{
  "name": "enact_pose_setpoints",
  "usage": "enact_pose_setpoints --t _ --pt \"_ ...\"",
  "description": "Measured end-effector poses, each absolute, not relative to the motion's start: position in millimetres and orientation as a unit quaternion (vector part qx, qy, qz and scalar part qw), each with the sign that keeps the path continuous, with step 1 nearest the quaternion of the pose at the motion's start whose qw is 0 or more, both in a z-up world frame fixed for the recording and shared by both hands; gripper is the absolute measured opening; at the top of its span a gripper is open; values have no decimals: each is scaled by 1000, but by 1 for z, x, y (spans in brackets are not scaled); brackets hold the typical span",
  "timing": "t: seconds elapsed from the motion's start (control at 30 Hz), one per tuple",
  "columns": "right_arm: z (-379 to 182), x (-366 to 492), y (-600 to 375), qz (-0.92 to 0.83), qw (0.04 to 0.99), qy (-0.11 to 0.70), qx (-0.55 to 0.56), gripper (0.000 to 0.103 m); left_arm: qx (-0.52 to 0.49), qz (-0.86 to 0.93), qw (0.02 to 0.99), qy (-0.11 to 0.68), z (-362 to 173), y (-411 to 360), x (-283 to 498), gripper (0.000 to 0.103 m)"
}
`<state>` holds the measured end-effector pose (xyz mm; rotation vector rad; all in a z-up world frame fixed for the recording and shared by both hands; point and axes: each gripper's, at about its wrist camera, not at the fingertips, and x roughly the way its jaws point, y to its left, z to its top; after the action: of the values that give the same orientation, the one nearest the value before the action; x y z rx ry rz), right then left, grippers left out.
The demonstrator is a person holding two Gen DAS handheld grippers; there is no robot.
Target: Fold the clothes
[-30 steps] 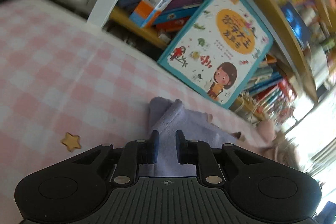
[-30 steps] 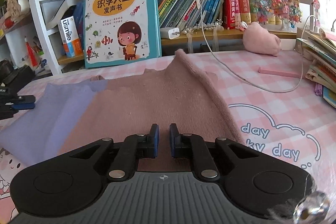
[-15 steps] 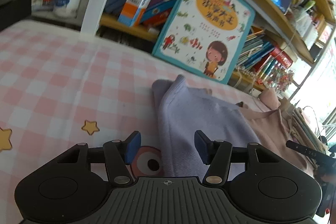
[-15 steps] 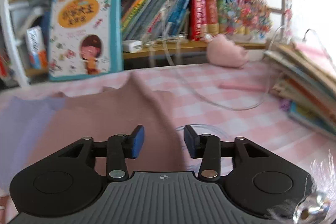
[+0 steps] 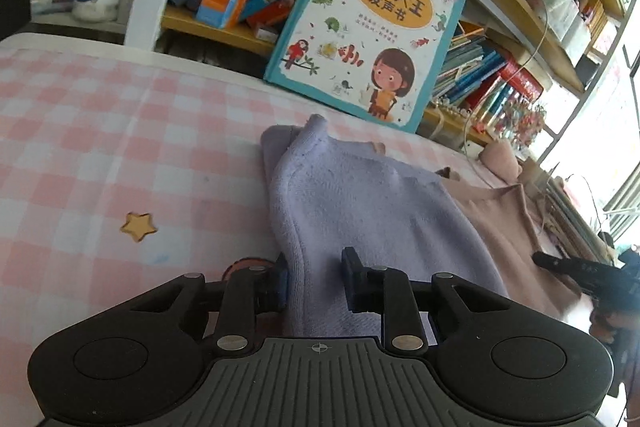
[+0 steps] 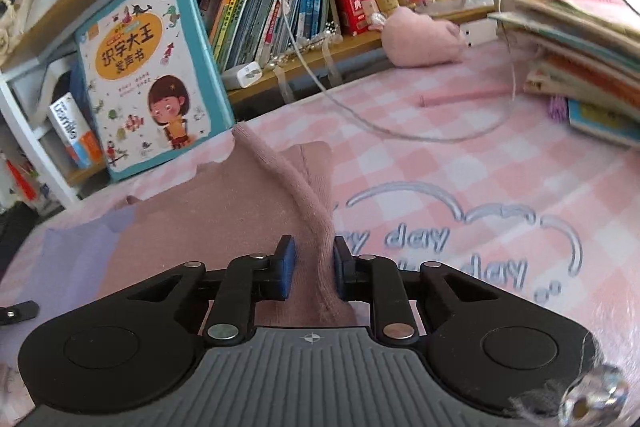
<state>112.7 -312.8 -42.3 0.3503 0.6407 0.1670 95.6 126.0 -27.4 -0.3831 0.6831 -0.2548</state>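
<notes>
Left gripper (image 5: 314, 277) – jaws apart astride garment (image 5: 360, 211) edge | right gripper (image 6: 314, 267) – likewise apart | advice: bite both layers squarely, lift evenly off tabletop (image 5: 100, 147).

Left gripper (image 5: 314, 281) and right gripper (image 6: 314, 267): black plastic bodies, ribbed grey centre, silver pivot screws, blue-padded fingers (image 6: 287, 265)

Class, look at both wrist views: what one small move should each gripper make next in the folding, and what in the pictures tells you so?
Probably close both. The left gripper stands open around the garment's lilac edge, and the right gripper stands open around its raised pink edge. Cloth lies between the fingers of each, but neither grips it yet.
</notes>
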Motion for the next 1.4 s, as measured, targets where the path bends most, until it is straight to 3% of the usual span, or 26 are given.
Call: enact_pose_setpoints --t 0.4,0.6,0.7,0.77,0.93,1.07,1.2,1.23,1.3,1.4 --pt "-37 13 -302 110 918 330 192 18 -194 -115 916 332 -25 148 15 24" --pt "-22 -11 -279 79 944 313 69 23 -145 -113 926 330 -15 137 10 31" --pt "-15 -11 -262 75 953 295 -13 40 -127 -100 941 299 -4 135 9 37" --pt "-12 -7 -254 82 955 279 -50 40 -115 -94 950 274 4 135 11 41" --pt "-8 21 -244 102 958 261 -62 40 -85 -76 960 256 12 129 30 41" --pt "-8 39 -237 105 959 255 -67 35 -81 -84 958 263 14 122 45 41" --pt "-18 45 -235 91 952 281 -81 6 -68 -78 957 273 10 115 52 38" --pt "-19 44 -236 86 952 282 -82 4 -66 -72 957 275 8 115 53 34" --pt "-12 35 -245 92 958 267 -45 3 -58 -62 956 281 4 116 56 10" --pt "7 17 -266 112 967 227 41 2 -61 -62 955 285 1 120 54 10"
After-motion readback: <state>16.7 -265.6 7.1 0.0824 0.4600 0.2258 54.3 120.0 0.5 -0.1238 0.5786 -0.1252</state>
